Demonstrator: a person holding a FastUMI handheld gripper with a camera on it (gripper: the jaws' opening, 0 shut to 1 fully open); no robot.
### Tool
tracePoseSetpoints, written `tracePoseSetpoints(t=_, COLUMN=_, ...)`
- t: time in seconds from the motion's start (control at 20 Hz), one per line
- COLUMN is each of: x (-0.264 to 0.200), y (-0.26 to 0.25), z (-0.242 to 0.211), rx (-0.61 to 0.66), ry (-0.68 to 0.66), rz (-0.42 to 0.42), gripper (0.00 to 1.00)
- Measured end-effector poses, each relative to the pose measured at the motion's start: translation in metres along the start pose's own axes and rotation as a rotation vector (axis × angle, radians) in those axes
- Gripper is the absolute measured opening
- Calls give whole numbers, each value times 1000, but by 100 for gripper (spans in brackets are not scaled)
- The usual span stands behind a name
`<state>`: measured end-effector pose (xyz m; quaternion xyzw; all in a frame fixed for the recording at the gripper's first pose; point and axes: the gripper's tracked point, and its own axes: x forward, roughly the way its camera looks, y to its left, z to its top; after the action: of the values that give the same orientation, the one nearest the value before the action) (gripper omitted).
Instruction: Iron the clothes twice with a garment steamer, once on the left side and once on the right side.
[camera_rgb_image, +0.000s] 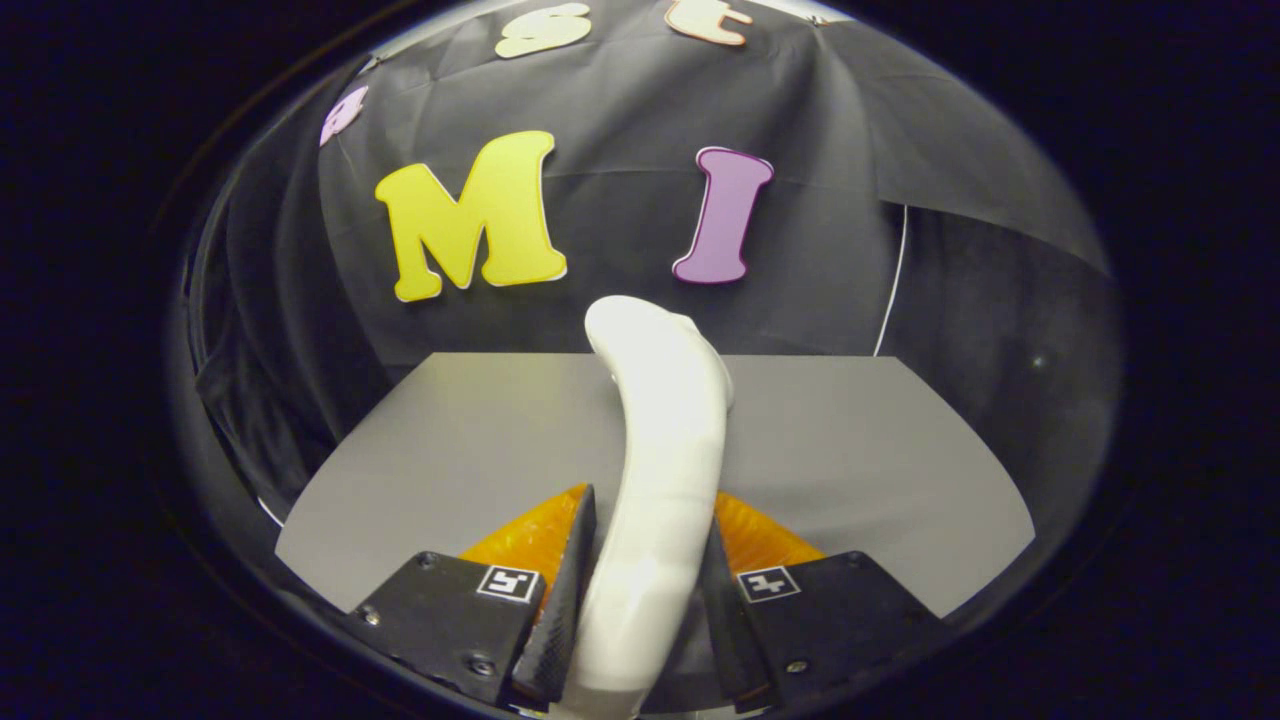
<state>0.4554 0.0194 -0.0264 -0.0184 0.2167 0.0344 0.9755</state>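
A white garment steamer (662, 450) rises from between my fingers and curves up and forward over the table. My gripper (642, 560) is shut on the steamer's handle, with both black fingers (570, 590) pressing its sides. Under the fingers, an orange garment (530, 535) lies on the grey table (870, 450) and shows on both sides of the handle. Most of that garment is hidden by the fingers and the steamer.
The grey table stretches ahead to the black cloth wall (620, 250) at its far edge. A thin white cord (895, 280) hangs down the wall beyond the table's far right corner.
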Motion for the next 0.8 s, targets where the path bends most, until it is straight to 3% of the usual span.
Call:
tracePoseSetpoints(t=0.4, x=-42, y=32, z=0, rx=22, ry=-69, rz=31, gripper=43)
tracePoseSetpoints(t=0.8, x=-138, y=76, z=24, rx=49, ry=-217, rz=-31, gripper=41)
